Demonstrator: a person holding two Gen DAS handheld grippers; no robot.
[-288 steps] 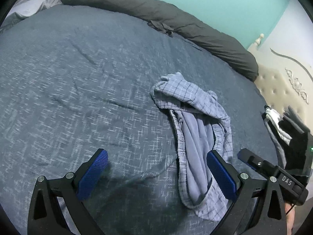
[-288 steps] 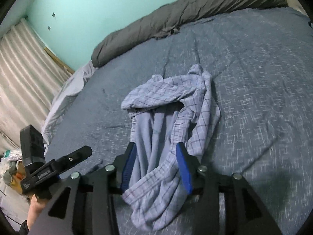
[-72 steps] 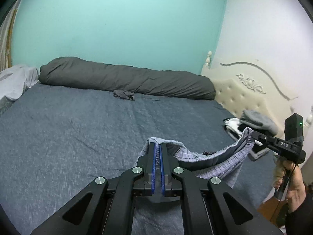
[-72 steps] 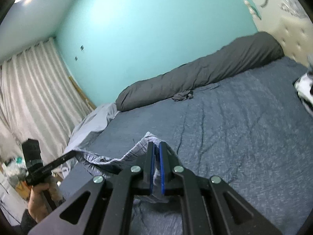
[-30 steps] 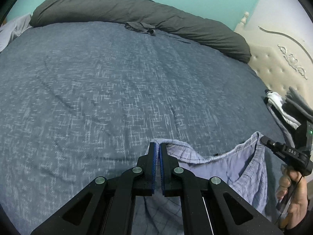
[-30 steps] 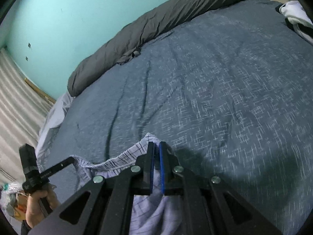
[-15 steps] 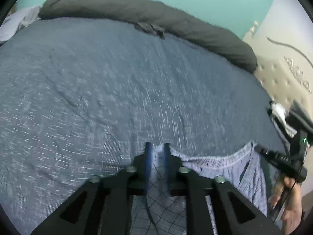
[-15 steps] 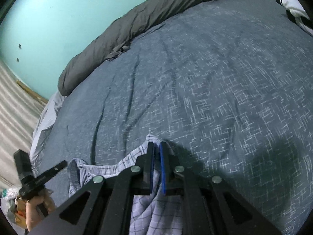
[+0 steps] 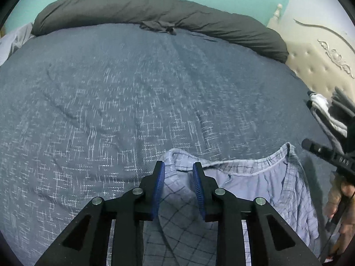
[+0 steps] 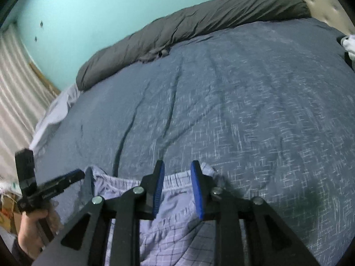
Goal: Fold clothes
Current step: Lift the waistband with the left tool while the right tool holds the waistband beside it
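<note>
Lying flat at the near edge of the bed [image 9: 124, 93], the shorts [image 9: 255, 190] are thin pale lilac-blue cotton with a fine dark check, waistband spread sideways, hem edge stitched and slightly puckered. Cloth is soft, creased, with loose folds near the right side. Same shorts [image 10: 177, 235] in the right view, waistband running across under the fingers.

Bed cover is dark blue-grey weave with short white flecks, a few long wrinkles across it. Dark grey bolster [image 9: 155, 11], long and sausage-shaped, matte and rumpled, lies along the far edge against the teal wall [image 10: 88, 11]. Cream tufted headboard [image 9: 317, 66] with carved scrolls sits at right. Small heap of white and grey clothes [image 9: 328, 110] sits by the headboard. Pale ribbed curtain [image 10: 15, 84] at left in the right view.

Left tool [image 9: 178, 166]: black frame, ribbed blue pads, jaws have just been opening, now a narrow gap with the waistband corner between them, pads not pressing it. Right tool [image 10: 178, 165]: same build, jaws have just been opening, narrow gap, waistband lying loose between and under the pads. Each tool also shows in the other view, gripped by a hand [image 10: 33, 237], at the shorts' opposite end.
</note>
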